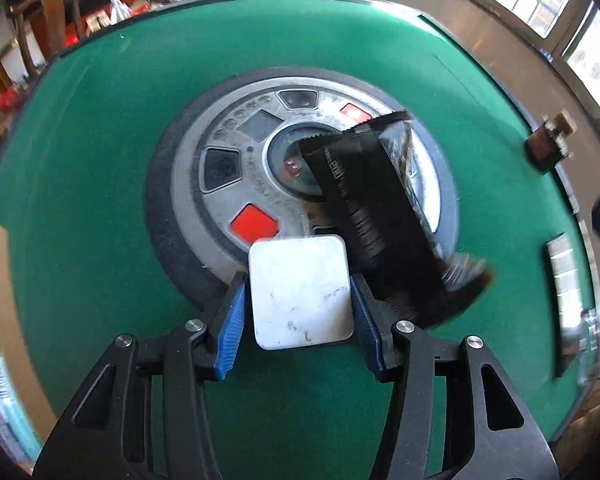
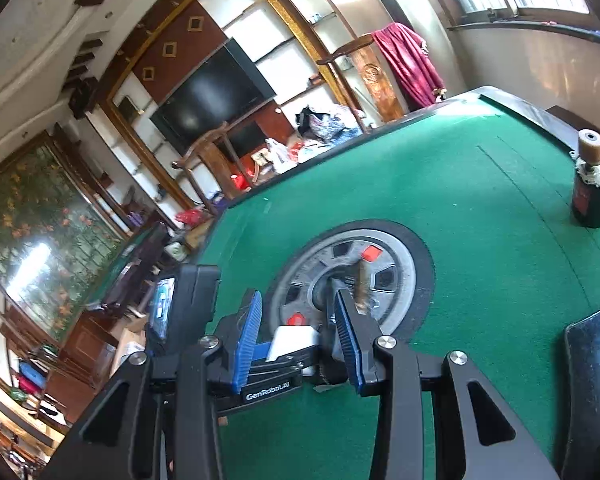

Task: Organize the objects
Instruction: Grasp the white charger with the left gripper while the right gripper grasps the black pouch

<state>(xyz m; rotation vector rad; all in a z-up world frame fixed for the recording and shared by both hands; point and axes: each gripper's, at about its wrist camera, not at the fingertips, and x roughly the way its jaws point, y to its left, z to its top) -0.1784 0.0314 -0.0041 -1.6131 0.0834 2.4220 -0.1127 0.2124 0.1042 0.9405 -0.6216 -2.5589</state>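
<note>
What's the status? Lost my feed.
Left hand-held gripper shut on white square box. Right hand-held gripper open, empty. Black packet beside the box, over table hub.

my black packet motion-blurred with print unreadable, far bottle smeared, dark tray cut by my right view's edge

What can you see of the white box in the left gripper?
The white box is a flat square with rounded corners, apparently plastic, scuffed with dark marks. The left gripper is shut on it, blue pads on two opposite sides, holding it above the green table at the center console's edge. A black packet overlaps beside it; contact unclear.
</note>
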